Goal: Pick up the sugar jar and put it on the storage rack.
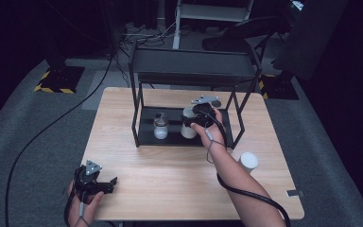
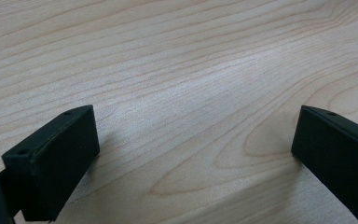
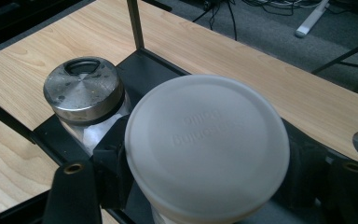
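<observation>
The white-lidded container [image 3: 207, 149] is gripped by the right claw [image 1: 199, 119] on the rack's lower shelf [image 1: 146, 124]; release remains. The left claw [image 2: 191, 158] is held open over the worktop [image 1: 170, 175].

High cam looks down and fwd over table [image 1: 170, 179]; right gripper cam, close, shares rack [image 1: 191, 66] at 12 o'clock.

Table [image 1: 170, 175]: pale wood, visible grain, matt. Rack [image 1: 194, 66]: black metal, dull. Left jar [image 3: 86, 100]: clear glass, brushed metal lid, scuffed. Right container [image 3: 207, 144]: frosted white plastic lid, smooth, embossed. Floor is seen as grey carpet.
</observation>
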`<state>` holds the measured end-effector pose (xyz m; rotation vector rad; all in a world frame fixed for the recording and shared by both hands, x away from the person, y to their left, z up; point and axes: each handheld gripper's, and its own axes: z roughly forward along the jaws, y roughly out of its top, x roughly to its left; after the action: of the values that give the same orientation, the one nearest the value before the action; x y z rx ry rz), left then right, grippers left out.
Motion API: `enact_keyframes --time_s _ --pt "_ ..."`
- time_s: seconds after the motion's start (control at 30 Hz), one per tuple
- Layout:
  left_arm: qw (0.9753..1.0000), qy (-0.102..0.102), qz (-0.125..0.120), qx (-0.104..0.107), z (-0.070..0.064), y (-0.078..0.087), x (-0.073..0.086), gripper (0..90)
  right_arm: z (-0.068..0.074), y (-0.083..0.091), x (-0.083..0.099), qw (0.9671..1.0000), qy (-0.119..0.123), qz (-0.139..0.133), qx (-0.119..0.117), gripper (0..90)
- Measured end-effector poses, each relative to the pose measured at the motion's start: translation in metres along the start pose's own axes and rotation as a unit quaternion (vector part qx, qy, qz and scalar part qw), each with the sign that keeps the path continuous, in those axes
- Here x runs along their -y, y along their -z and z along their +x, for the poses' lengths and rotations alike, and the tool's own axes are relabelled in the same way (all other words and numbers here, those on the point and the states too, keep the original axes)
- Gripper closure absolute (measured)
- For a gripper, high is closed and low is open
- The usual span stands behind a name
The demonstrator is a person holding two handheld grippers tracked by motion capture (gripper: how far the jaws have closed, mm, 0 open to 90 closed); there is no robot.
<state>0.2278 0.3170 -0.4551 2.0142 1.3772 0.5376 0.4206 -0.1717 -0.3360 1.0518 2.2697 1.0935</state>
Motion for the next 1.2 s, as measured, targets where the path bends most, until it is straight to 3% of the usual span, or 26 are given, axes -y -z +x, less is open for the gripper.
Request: enact_keyframes --time_s 0.4,0.6,0.7,0.83,1.2 --pt "1.0 0.0 0.0 0.0 0.0 0.0 0.0 0.1 0.003 -0.02 0.002 0.9999 -0.009 0.011 -0.004 33.4" --pt "1.0 0.0 0.0 0.0 0.0 0.0 0.0 0.1 -0.003 -0.021 0.003 0.9997 -0.021 0.009 -0.007 33.1" --pt "1.0 0.0 0.0 -0.001 0.0 0.0 0.0 0.1 0.001 -0.021 0.0 0.9998 -0.014 0.013 -0.002 29.4" --pt "1.0 0.0 0.001 0.0 0.0 0.0 0.0 0.1 0.002 -0.015 -0.002 0.9998 -0.021 0.002 0.0 18.7" --pt "1.0 0.0 0.001 -0.001 0.0 0.0 -0.001 0.1 0.008 0.023 -0.003 0.9996 -0.02 -0.021 0.004 13.6"
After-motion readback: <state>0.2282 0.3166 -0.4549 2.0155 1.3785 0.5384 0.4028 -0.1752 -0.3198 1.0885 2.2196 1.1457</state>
